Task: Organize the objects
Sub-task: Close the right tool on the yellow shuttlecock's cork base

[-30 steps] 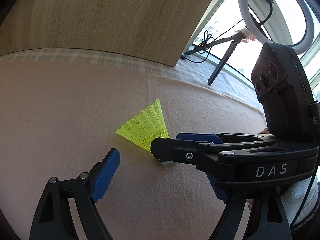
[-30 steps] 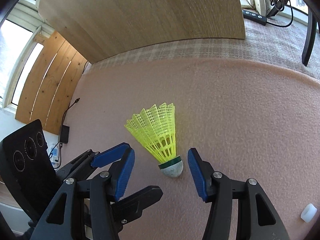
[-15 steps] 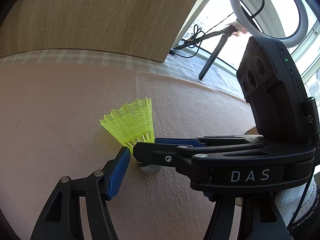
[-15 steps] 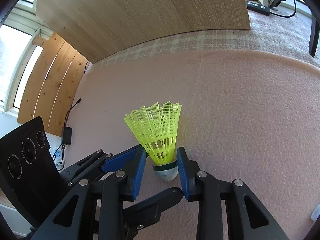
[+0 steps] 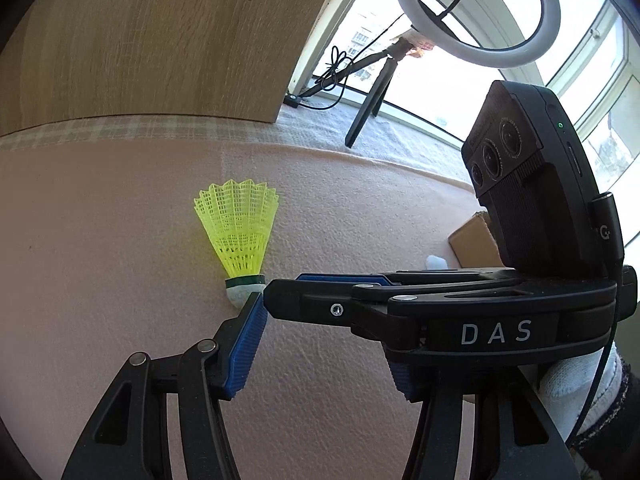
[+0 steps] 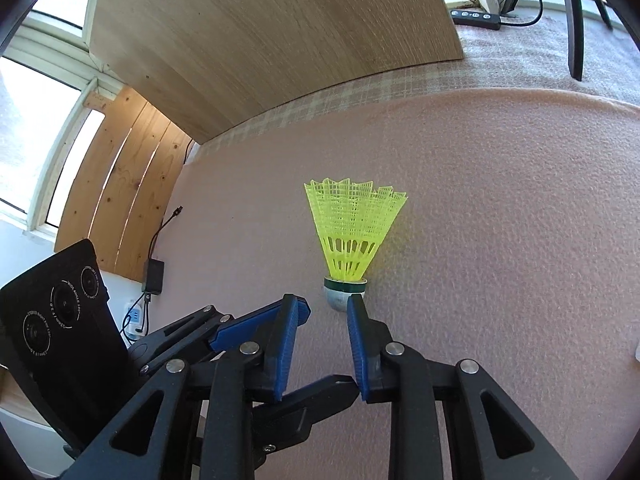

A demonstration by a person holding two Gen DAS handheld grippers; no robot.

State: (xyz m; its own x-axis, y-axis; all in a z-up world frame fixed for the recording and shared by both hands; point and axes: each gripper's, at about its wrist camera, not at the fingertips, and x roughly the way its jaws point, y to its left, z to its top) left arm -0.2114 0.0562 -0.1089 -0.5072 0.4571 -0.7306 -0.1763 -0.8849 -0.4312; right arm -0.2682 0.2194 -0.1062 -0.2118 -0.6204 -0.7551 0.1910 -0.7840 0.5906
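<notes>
Stood cork-down on pink blanket [image 6: 500, 200]: shuttlecock [image 6: 352, 236], axis upright, at 12 o'clock just beyond right gripper [image 6: 326, 312], nearer than left gripper [image 5: 320, 340]. Jaws just narrowed, both part-open, gripping nothing.

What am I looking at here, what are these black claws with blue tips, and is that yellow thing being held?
There is no robot here. A person holds two hand tools, each a two-finger gripper with a camera that looks along its fingers. One picture comes from the left gripper, the other from the right gripper. A white-gloved hand shows at the edge of the left view.

A yellow shuttlecock stands cork-down on a pink blanket. Both grippers' jaws have just been closing. The right gripper's fingertips sit at the cork, but I cannot tell whether they pinch it. The left gripper is open, one tip beside the cork.
</notes>
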